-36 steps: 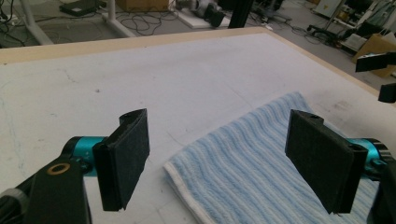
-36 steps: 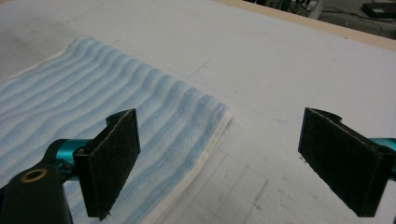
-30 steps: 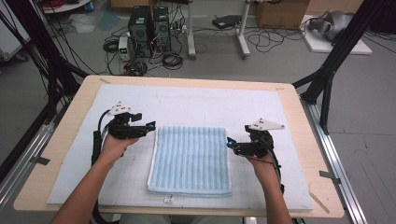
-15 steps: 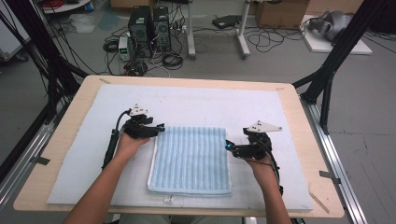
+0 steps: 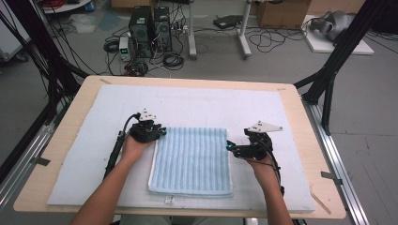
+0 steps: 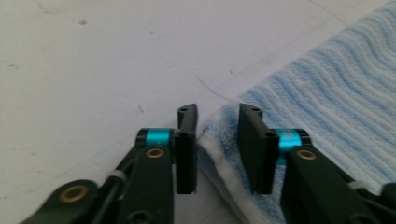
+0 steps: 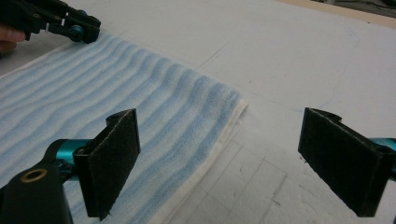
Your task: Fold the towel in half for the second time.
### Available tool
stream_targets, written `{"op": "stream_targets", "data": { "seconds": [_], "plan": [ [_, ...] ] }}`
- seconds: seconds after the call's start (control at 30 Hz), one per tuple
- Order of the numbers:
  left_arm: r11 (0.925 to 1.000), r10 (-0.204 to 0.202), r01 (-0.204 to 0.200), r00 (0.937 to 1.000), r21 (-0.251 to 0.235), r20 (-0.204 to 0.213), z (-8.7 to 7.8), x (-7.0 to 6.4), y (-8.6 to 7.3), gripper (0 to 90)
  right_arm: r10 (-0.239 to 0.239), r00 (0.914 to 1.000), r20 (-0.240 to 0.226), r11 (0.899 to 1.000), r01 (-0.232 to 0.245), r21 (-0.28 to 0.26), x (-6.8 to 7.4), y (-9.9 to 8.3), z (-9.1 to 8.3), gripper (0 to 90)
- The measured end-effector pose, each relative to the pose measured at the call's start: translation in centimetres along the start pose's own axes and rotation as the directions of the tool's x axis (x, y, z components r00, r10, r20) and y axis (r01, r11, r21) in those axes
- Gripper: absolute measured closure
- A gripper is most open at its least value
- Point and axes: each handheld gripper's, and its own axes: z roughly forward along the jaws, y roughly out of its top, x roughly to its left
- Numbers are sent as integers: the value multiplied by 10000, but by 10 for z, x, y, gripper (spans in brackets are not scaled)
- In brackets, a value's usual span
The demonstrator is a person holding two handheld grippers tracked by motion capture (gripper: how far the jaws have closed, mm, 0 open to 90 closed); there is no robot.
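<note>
A light blue striped towel lies flat on the white mat. My left gripper is at the towel's far left corner. In the left gripper view the towel corner lies in the narrow gap of my left gripper, with the jaws not touching it. At the towel's right edge, toward the far corner, my right gripper stands wide open. In the right gripper view my right gripper straddles the towel's white hem. The left gripper shows far off at the top left.
The white mat covers most of the wooden table. A small tag sticks out from the towel's near edge. Black frame struts stand at both table sides. Computer towers and cables are on the floor beyond.
My left gripper has moved right and slightly forward onto the towel's far left corner, and its jaws have narrowed. The right gripper has shifted only slightly toward the towel's edge.
</note>
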Motion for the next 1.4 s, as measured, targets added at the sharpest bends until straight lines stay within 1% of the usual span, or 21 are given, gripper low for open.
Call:
{"op": "stream_targets", "data": {
  "seconds": [0.03, 0.1, 0.17, 0.33, 0.43, 0.57, 0.63, 0.7, 0.77, 0.8, 0.93, 1.0, 1.07, 1.13, 1.17, 1.2, 1.23, 1.27, 1.3, 1.33, 1.4],
  "plan": [
    [9999, 121, -121, 9999, 21, -45, 0, -1, 0, 815, 47, 10000, 0, 10000, -47, -15, 0, 0, 2, 120],
    [10000, 58, -58, 10000, -6, -8, 0, -1, 0, 838, 63, 10000, 39, 10000, -63, 55, -2, 0, 5, 120],
    [10000, -66, 67, 10000, -26, 41, 0, 1, 0, 844, 73, 9999, 100, 9999, -74, 142, -3, 1, 9, 119],
    [10000, -44, 44, 10000, -23, 57, 0, 1, -1, 845, 336, 9988, 346, 9988, -348, 331, -9, 5, 25, 120],
    [9997, -241, 242, 9996, -75, 130, 0, 2, -1, 844, 412, 9981, 461, 9969, -442, 645, -11, 8, 37, 135],
    [9997, -222, 223, 9996, -50, 169, 0, 3, -1, 845, 568, 9980, 273, 9954, -587, 754, -15, 11, 50, 282],
    [9995, -312, 313, 9993, -63, 197, 0, 3, -1, 845, 541, 9984, 184, 9946, -555, 879, -15, 13, 57, 310],
    [9994, -347, 349, 9991, -80, 226, 0, 4, -2, 845, 469, 9988, 120, 9940, -478, 984, -15, 16, 63, 380],
    [9993, -364, 365, 9991, -80, 215, 0, 3, -2, 845, 601, 9982, 37, 9938, -602, 938, -15, 19, 68, 422],
    [9992, -395, 397, 9989, -70, 242, 0, 4, -2, 845, 599, 9981, 114, 9942, -607, 888, -14, 20, 70, 432],
    [9990, -444, 447, 9986, -94, 291, 0, 4, -2, 846, 429, 9989, 191, 9867, -453, 1563, -12, 18, 84, 475],
    [9988, -467, 470, 9985, -97, 301, 0, 5, -2, 847, 555, 9982, 210, 9809, -584, 1855, -12, 15, 88, 529],
    [9988, -479, 482, 9984, -95, 307, -1, 5, -2, 848, 578, 9981, 191, 9820, -603, 1792, -12, 15, 88, 636],
    [9989, -448, 452, 9985, -96, 307, -1, 5, -2, 850, 335, 9994, -12, 9828, -327, 1816, -10, 15, 89, 764],
    [9987, -487, 491, 9984, -111, 291, -1, 5, -2, 852, 292, 9996, -47, 9832, -279, 1806, -9, 16, 89, 813],
    [9983, -561, 565, 9979, -134, 312, -1, 6, -2, 855, 164, 9998, 80, 9829, -176, 1832, -7, 17, 89, 834],
    [9966, -794, 802, 9961, -205, 379, -2, 8, -2, 858, 22, 9998, 203, 9826, -59, 1859, -5, 18, 89, 839],
    [9918, -1200, 1218, 9917, -383, 472, -3, 11, -2, 862, -72, 9995, 321, 9830, 11, 1835, -4, 19, 89, 842],
    [9841, -1626, 1666, 9845, -611, 651, -5, 15, -2, 862, -148, 9991, 394, 9851, 78, 1721, -4, 21, 89, 843],
    [9791, -1773, 1832, 9816, -884, 708, -8, 17, -1, 862, -61, 9989, 464, 9881, -12, 1538, -4, 22, 88, 844],
    [9741, -1589, 1660, 9856, -1537, 580, -14, 16, 5, 863, -33, 9985, 555, 9940, -29, 1098, -4, 26, 84, 843]
  ]
}}
